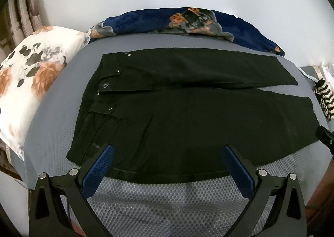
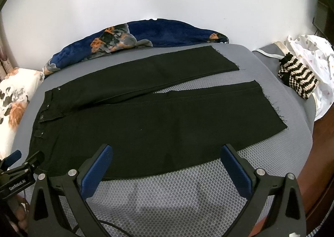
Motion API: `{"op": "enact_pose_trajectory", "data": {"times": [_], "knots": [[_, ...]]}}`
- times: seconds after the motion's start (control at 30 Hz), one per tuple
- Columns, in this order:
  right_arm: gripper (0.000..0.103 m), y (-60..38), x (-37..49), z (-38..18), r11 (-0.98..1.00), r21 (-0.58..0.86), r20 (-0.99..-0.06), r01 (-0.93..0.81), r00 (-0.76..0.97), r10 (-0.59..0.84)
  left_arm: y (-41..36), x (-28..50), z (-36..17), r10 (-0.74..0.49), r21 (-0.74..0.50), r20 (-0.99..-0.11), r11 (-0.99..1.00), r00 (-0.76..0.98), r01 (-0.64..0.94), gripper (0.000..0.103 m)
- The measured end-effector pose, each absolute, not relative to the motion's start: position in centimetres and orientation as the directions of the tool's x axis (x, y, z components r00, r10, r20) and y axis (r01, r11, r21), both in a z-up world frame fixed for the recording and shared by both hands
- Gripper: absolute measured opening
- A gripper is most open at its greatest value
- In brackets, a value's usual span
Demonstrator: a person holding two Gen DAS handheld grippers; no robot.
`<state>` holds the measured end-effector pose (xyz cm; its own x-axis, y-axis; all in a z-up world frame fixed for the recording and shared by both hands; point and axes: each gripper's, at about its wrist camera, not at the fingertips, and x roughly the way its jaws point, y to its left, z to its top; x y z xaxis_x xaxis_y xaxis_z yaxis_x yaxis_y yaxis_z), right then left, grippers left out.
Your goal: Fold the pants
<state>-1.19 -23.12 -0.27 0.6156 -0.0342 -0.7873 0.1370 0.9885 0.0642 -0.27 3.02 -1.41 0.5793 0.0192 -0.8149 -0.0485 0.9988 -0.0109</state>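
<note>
Jaws of both grippers gape wide, seemingly just above the pants (image 1: 187,112).

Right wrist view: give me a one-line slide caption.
Open right gripper hovers at the near edge of black pants laid flat, legs apart, on a grey mesh mat.

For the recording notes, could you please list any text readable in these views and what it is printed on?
"GenRobot.AI": white lettering on the black body of the left gripper, seen in the right wrist view.
The black pants show metal buttons but no readable label.
No other text is visible.
</note>
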Motion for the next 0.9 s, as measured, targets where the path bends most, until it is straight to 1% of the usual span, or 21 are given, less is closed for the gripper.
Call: {"op": "enact_pose_trajectory", "data": {"times": [0.9], "knots": [[0.103,-22.66,-1.12,-0.39,0.990,0.054,-0.792,0.131,0.609,-0.037,3.54,-0.59,-1.45,0.020,-0.016,-0.813,0.998,0.582,-0.056,0.103]]}}
